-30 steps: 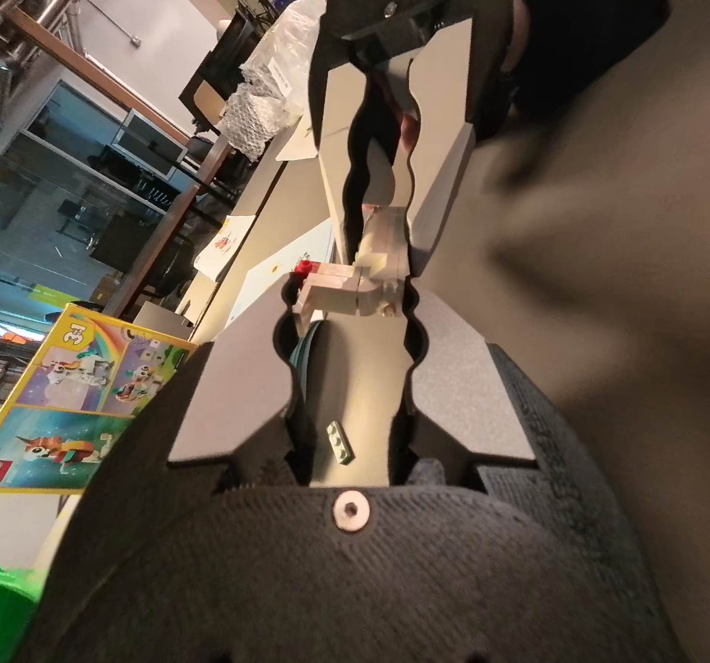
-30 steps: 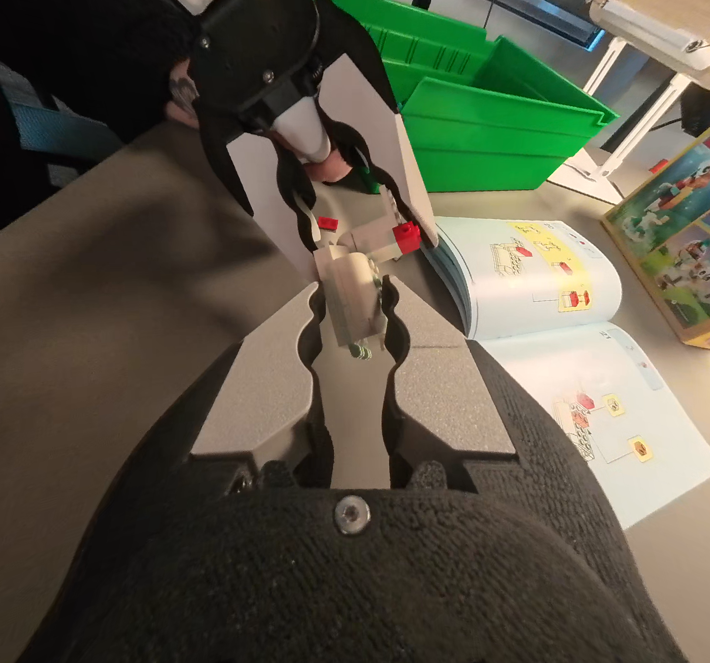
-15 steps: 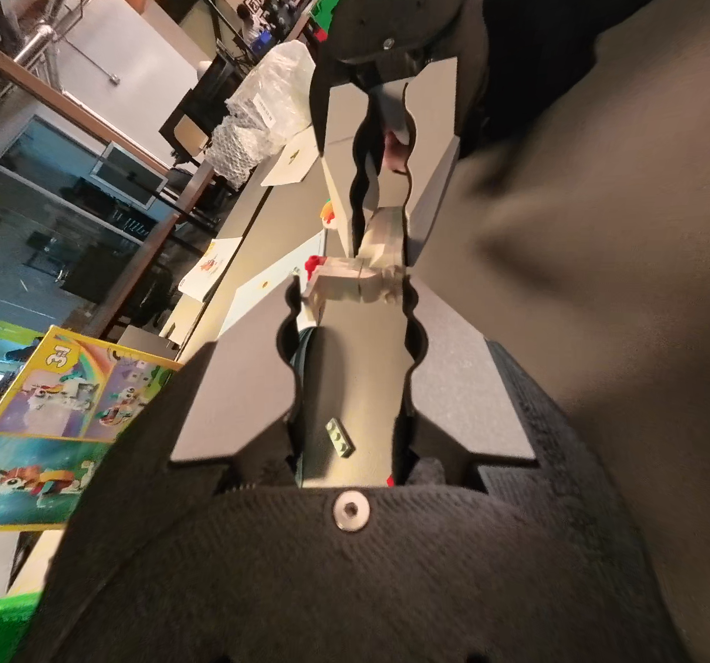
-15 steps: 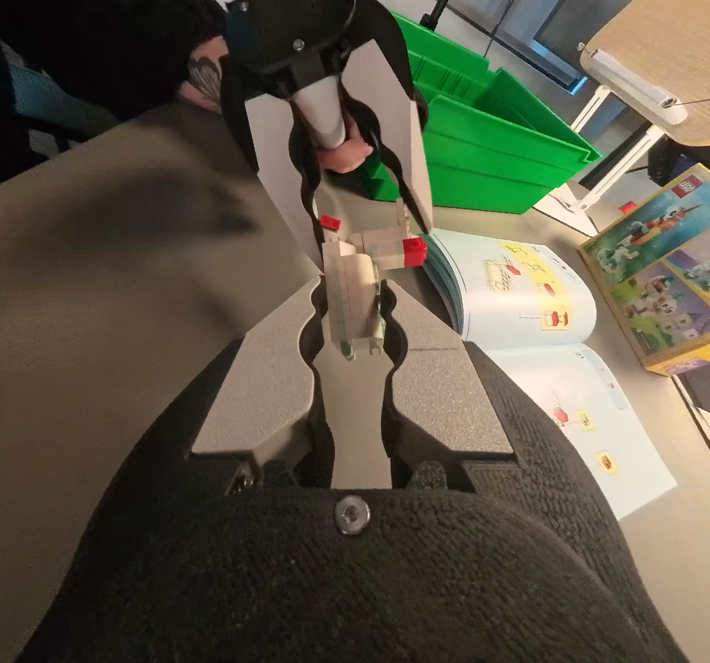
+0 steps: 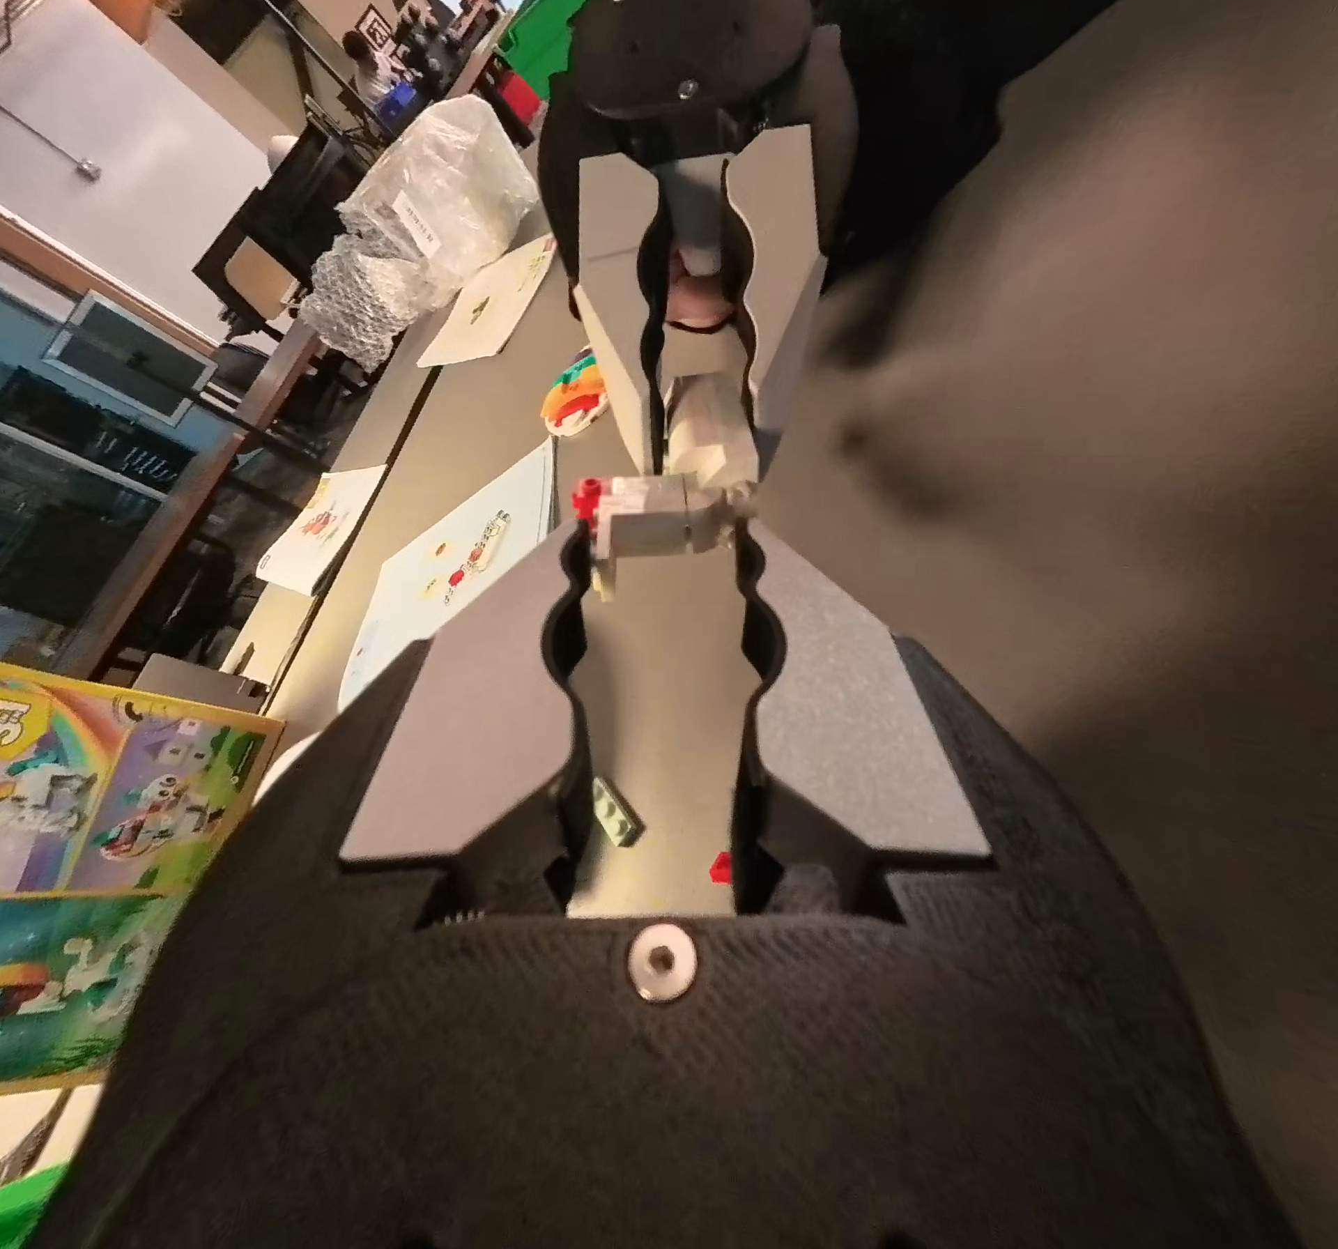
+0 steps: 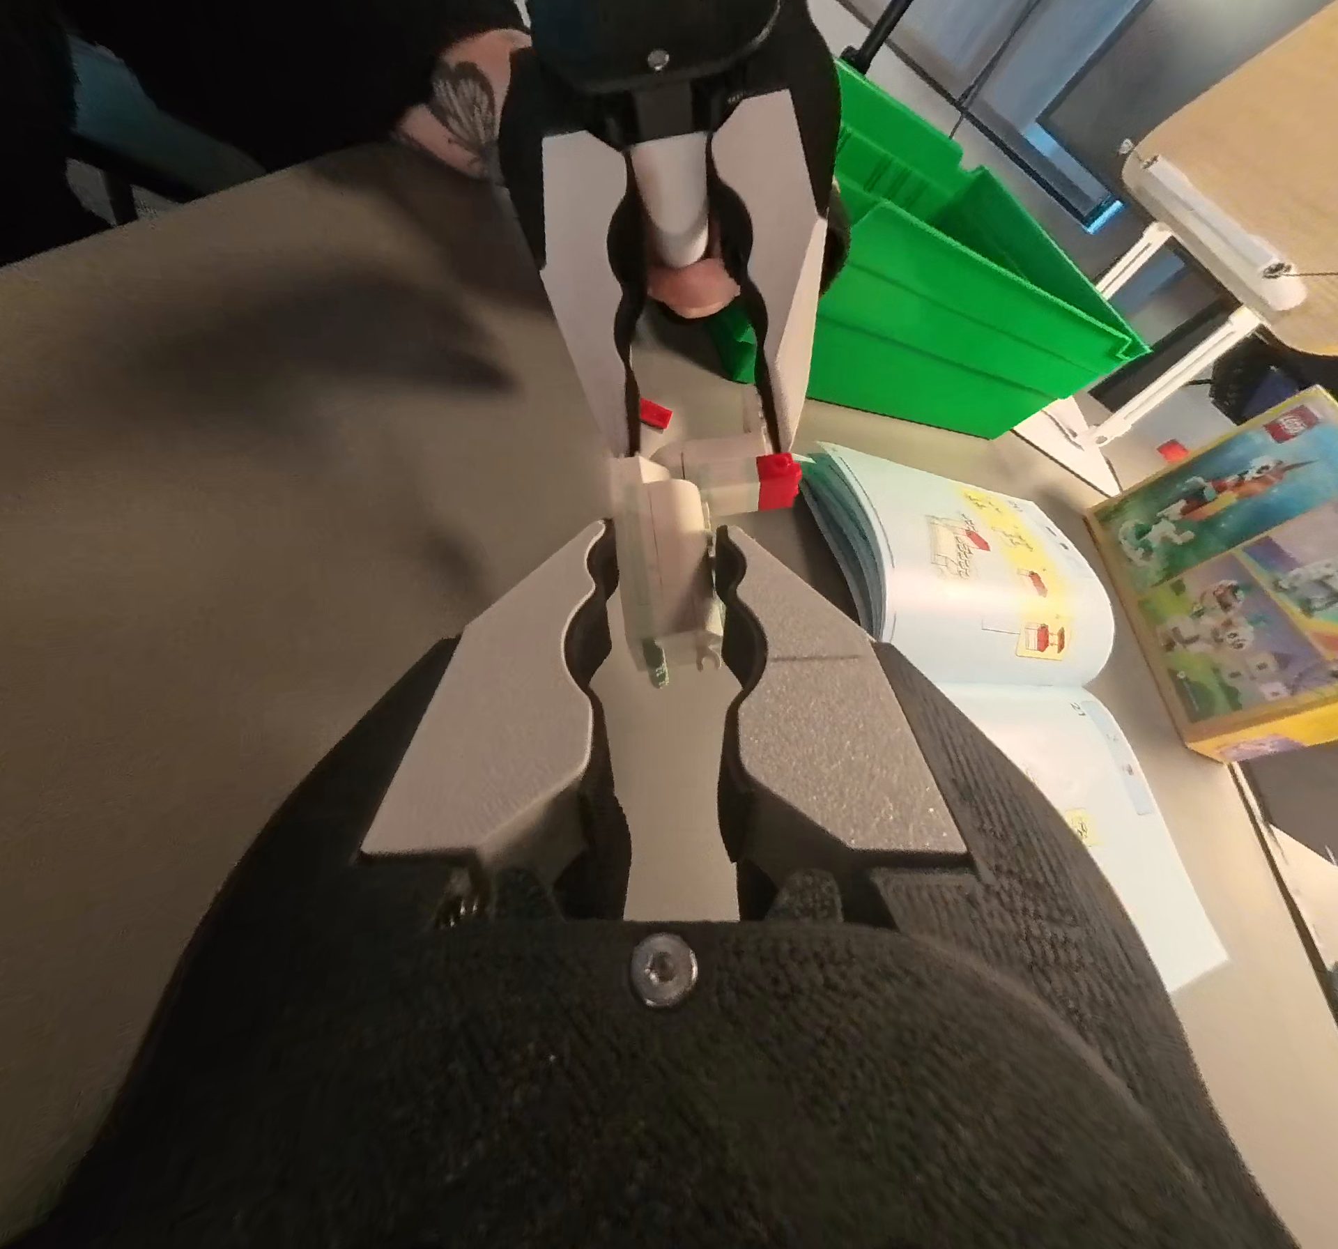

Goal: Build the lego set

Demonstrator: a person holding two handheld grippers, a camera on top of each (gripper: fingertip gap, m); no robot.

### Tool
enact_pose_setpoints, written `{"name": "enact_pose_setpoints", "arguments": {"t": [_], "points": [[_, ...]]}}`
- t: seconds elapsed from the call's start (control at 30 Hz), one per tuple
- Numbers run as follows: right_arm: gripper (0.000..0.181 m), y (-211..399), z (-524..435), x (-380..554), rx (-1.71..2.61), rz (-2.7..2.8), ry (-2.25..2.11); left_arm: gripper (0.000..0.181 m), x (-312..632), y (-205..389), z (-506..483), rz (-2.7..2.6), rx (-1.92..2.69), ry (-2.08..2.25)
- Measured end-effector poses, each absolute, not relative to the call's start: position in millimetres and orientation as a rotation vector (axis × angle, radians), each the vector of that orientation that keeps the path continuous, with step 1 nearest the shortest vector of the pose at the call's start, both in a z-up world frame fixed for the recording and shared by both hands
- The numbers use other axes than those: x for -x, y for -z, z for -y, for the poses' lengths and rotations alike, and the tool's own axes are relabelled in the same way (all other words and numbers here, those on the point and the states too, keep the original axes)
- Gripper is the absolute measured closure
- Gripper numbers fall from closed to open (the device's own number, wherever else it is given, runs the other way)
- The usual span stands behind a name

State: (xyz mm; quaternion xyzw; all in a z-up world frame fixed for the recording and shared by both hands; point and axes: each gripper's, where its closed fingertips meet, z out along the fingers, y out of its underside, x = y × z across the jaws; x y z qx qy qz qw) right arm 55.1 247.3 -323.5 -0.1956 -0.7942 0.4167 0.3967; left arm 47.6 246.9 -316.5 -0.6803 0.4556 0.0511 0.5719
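Note:
A small white lego model is held between both grippers above the grey table [image 6: 217,490]. My left gripper [image 5: 662,541] is shut on the white limb with a red brick at its end [image 5: 637,519]. My right gripper [image 6: 662,533] is shut on the white body block [image 6: 666,577], which has a small green piece at its near end. The two grippers face each other tip to tip. The right gripper also shows in the left wrist view [image 5: 702,447], and the left gripper in the right wrist view [image 6: 702,447]. The red brick [image 6: 778,483] sticks out sideways.
A light green plate [image 5: 617,819] and a small red piece [image 5: 720,867] lie on the table under the left gripper. The open instruction booklet [image 6: 977,562], the lego box [image 6: 1231,562] and green bins [image 6: 941,316] are to the right. A rainbow build [image 5: 575,403] lies farther along. My left and right fingertips are right by each other. The left tips stand about 10 centimetres off the light green plate [image 5: 617,819].
Both grippers have swung and tilted together while holding the joined white model. The red-tipped limb now lies more level, across the left gripper's fingertips.

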Motion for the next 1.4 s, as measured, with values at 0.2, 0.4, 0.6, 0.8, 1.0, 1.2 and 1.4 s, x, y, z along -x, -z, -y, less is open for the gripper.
{"name": "enact_pose_setpoints", "arguments": {"t": [0.2,0.4,0.6,0.8,1.0,1.2,1.4], "points": [[0.156,317.1,-248.9,-54.4,0.507,1.976,-1.097,0.120,-54.3,313.7,-243.5,-1.045,1.604,-0.003],[0.156,310.9,-246.8,-56.1,0.496,1.949,-1.150,0.136,-51.7,303.5,-249.4,-0.972,1.562,-0.039],[0.156,309.7,-247.0,-56.8,0.495,1.943,-1.159,0.137,-52.3,302.3,-249.7,-0.965,1.547,-0.046],[0.156,310.8,-246.6,-56.9,0.495,1.951,-1.155,0.145,-49.7,302.3,-251.2,-0.958,1.556,-0.063],[0.156,309.7,-247.6,-56.7,0.506,1.946,-1.166,0.146,-49.0,301.9,-252.4,-0.946,1.583,-0.038],[0.156,311.2,-250.0,-56.4,0.515,1.951,-1.153,0.147,-47.8,304.7,-254.5,-0.928,1.626,-0.017],[0.157,312.2,-251.5,-56.4,0.518,1.956,-1.145,0.148,-47.3,306.4,-255.6,-0.908,1.650,0.011]]}}
